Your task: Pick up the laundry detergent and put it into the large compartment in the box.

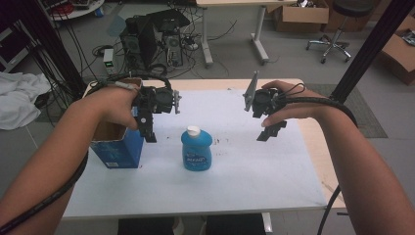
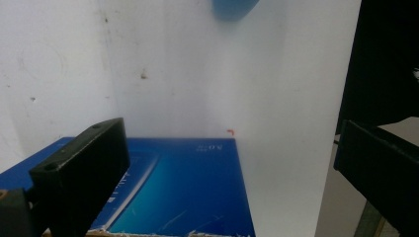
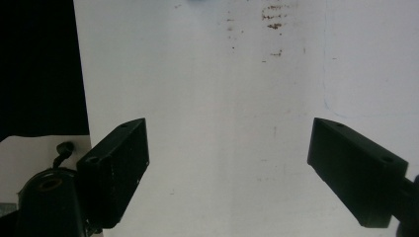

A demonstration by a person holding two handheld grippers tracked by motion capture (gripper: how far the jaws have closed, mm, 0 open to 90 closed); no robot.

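A blue bottle with a white cap stands upright in the middle of the white table. Left of it sits an open blue cardboard box. My left gripper hangs open just above the box's right edge, jaws pointing down; its own view looks down on the box's blue side and the bottle's base farther off. My right gripper hovers open over bare table to the right of the bottle, and its jaws stand wide apart with nothing between them.
Brown stains mark the table surface near the bottle. Beyond the table's far edge lie computer towers, cables, a stool and cardboard boxes. A black post rises at the right.
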